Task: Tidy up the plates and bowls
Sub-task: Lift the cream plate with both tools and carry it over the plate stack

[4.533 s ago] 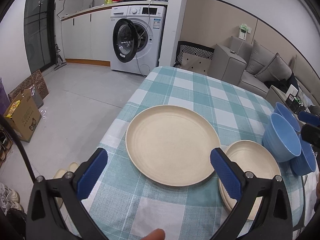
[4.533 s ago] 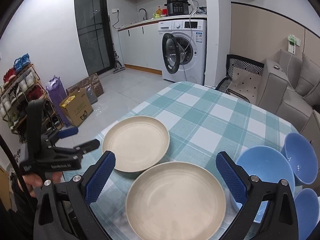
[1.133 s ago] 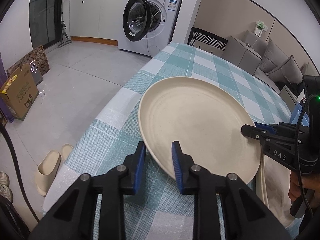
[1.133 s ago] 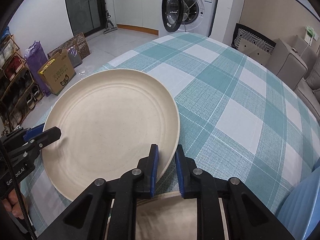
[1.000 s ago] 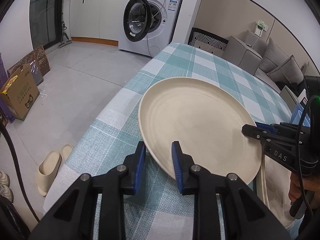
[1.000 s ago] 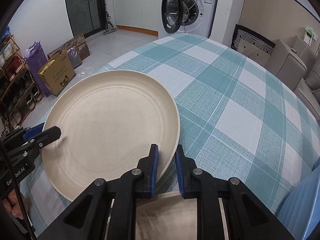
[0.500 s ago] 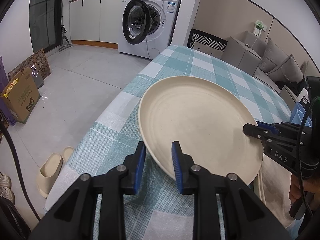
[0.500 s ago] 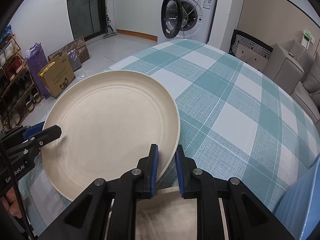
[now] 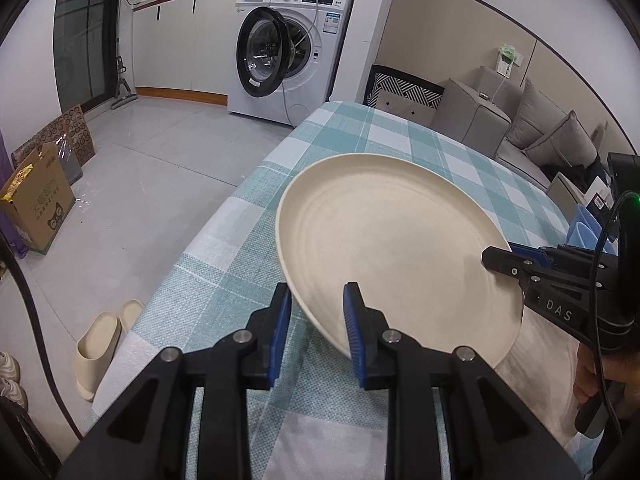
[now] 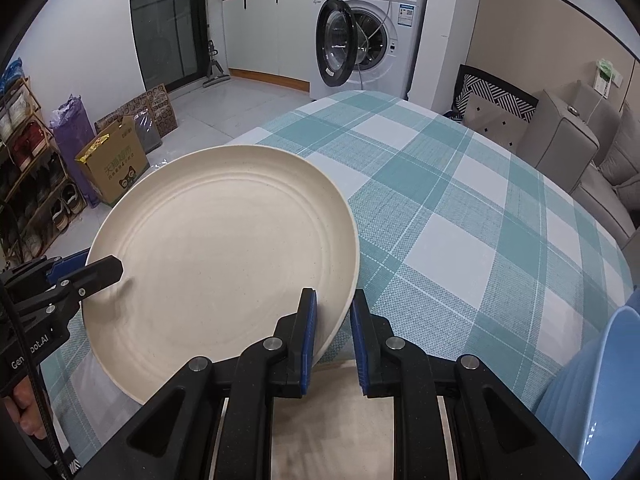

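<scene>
Tilted cream plate (image 9: 384,240) (lifted off tablecloth)

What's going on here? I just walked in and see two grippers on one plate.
A person is holding a large cream plate with both handheld grippers: the left gripper and the right gripper each clamp its rim on opposite sides. The plate is lifted and tilted above the checked tablecloth. A second cream plate lies just beneath the right gripper, and a blue bowl sits at the right.

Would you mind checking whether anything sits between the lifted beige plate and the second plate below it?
Nothing visible does: the beige plate, clamped by left gripper and right gripper, overhangs the lower plate.
</scene>
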A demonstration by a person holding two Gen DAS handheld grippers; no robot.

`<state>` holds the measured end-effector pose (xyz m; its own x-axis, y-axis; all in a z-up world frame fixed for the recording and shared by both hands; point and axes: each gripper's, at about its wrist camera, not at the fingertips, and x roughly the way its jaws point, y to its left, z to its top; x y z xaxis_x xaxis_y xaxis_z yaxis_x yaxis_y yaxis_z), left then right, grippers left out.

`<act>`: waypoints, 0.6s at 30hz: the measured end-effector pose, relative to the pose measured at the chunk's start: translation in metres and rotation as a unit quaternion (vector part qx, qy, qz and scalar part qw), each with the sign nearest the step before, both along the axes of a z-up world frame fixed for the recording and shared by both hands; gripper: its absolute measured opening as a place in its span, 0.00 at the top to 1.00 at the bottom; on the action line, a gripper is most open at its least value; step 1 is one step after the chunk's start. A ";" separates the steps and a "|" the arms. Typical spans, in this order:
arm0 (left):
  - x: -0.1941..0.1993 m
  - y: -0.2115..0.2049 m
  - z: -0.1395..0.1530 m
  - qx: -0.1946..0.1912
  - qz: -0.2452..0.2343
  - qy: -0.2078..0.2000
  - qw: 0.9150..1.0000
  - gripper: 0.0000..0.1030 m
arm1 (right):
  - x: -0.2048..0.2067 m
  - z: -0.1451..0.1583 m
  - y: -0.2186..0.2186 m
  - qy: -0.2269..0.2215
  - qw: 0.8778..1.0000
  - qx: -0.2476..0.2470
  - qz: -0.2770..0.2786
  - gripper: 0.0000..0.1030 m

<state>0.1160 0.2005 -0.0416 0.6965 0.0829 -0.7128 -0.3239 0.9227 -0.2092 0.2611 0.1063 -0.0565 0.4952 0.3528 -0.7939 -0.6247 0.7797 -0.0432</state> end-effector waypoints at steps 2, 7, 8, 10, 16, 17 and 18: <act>-0.001 -0.002 0.002 -0.001 -0.003 -0.003 1.000 0.76 | -0.001 0.001 -0.004 0.001 1.000 0.002 -0.003 0.83; -0.001 -0.009 0.006 -0.004 -0.012 -0.006 1.000 0.76 | -0.004 0.002 -0.012 0.002 1.000 -0.001 -0.008 0.83; -0.001 -0.010 0.007 -0.004 -0.015 -0.006 1.000 0.76 | -0.004 0.004 -0.014 0.001 1.000 -0.001 -0.009 0.83; -0.001 -0.014 0.008 -0.002 -0.018 -0.007 1.000 0.76 | -0.006 0.007 -0.019 0.000 1.000 0.000 -0.011 0.83; -0.002 -0.023 0.013 0.003 -0.026 -0.011 1.000 0.76 | -0.013 0.020 -0.031 -0.009 1.000 0.004 -0.016 0.83; -0.002 -0.025 0.014 0.004 -0.028 -0.012 1.000 0.76 | -0.014 0.021 -0.032 -0.010 1.000 0.003 -0.016 0.83; -0.002 -0.027 0.015 0.005 -0.029 -0.012 0.999 0.76 | -0.015 0.023 -0.034 -0.011 1.000 0.003 -0.017 0.83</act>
<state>0.1142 0.1736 -0.0269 0.7171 0.0492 -0.6952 -0.2647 0.9420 -0.2063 0.2462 0.0724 -0.0335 0.5248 0.3396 -0.7805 -0.5965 0.8009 -0.0527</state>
